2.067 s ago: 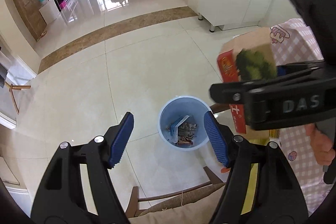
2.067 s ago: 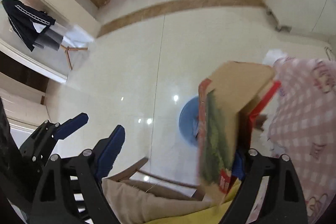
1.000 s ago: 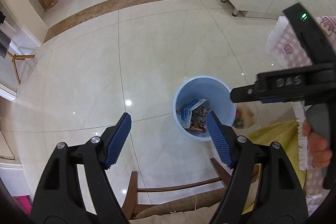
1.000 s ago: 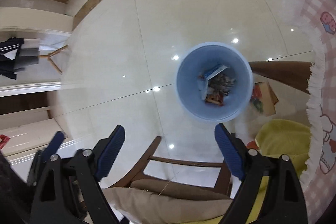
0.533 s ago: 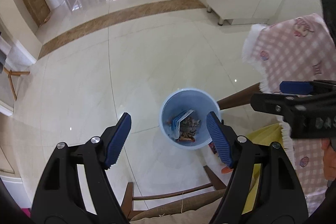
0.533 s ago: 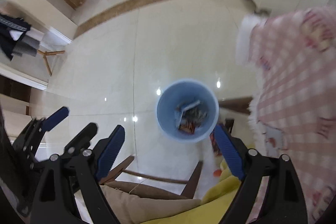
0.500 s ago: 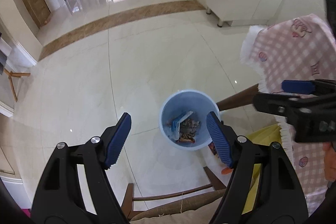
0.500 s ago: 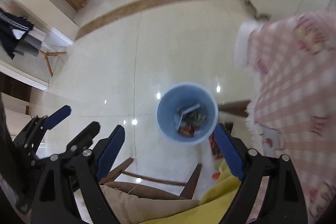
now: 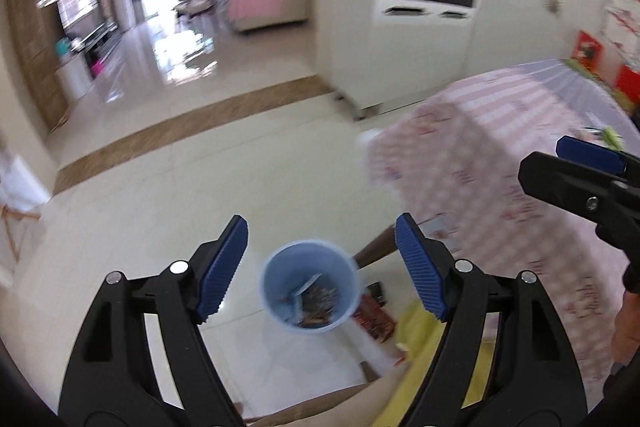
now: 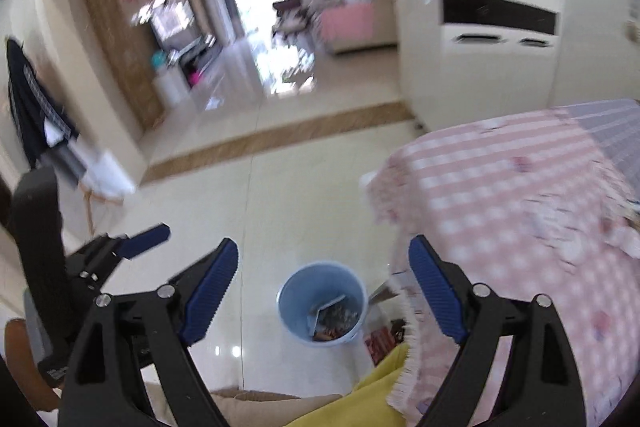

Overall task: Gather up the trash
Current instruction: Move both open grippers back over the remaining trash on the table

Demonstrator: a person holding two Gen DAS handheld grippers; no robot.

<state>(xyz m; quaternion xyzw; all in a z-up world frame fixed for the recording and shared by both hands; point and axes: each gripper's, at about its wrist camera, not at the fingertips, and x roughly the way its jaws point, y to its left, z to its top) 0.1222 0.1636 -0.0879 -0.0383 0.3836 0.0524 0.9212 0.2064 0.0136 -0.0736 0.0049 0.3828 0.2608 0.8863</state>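
Observation:
A light blue bin (image 9: 310,283) (image 10: 324,303) stands on the pale tiled floor, with a blue-and-white packet and brownish wrappers inside. A red printed box (image 9: 374,315) (image 10: 378,341) lies on the floor to the right of the bin, against its side. My left gripper (image 9: 320,227) hangs high above the bin; its jaws are opening and nothing is between them. My right gripper (image 10: 323,245) is also well above the bin, open and empty. Each gripper shows at the edge of the other's view: right gripper (image 9: 568,167), left gripper (image 10: 120,251).
A table under a pink checked cloth (image 9: 500,167) (image 10: 520,207) fills the right side. A yellow cushion (image 9: 420,347) (image 10: 380,379) and a brown chair seat lie just below me. A white cabinet (image 9: 420,39) stands behind, and open floor stretches left toward the living room.
Both grippers have risen and tipped upward, so the bin looks smaller and lower and more of the room and table shows. The red box left the right gripper earlier.

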